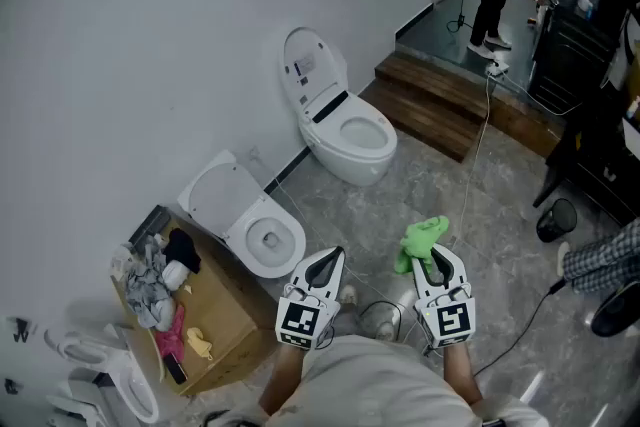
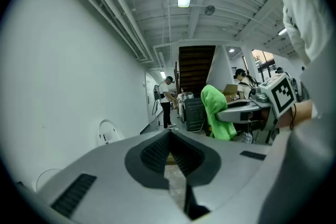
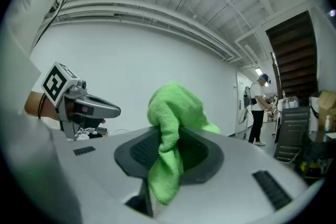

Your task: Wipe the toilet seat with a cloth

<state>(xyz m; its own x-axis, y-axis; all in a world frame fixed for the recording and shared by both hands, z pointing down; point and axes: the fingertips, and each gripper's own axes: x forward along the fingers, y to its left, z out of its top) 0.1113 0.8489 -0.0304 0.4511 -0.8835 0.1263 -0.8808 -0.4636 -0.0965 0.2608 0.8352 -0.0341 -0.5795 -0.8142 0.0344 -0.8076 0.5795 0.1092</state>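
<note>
Green cloth clamped in the right gripper, above the floor and short of the toilet.

The cloth (image 1: 422, 240) is pinched between the closed jaws of the right gripper (image 1: 438, 263), bunched above them and hanging down through them. The left gripper (image 1: 324, 265) is just beside it, jaws together with nothing between them. Both hover over the grey floor (image 1: 480, 205). The toilet seat (image 1: 388, 137) lies well apart at the floor's wall edge, its lid (image 1: 308, 65) raised. A second toilet (image 1: 262, 237) stands nearer, beside a cardboard box (image 1: 215, 315).

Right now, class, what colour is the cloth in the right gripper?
Bright green cloth; clearest in the right gripper view.
</note>
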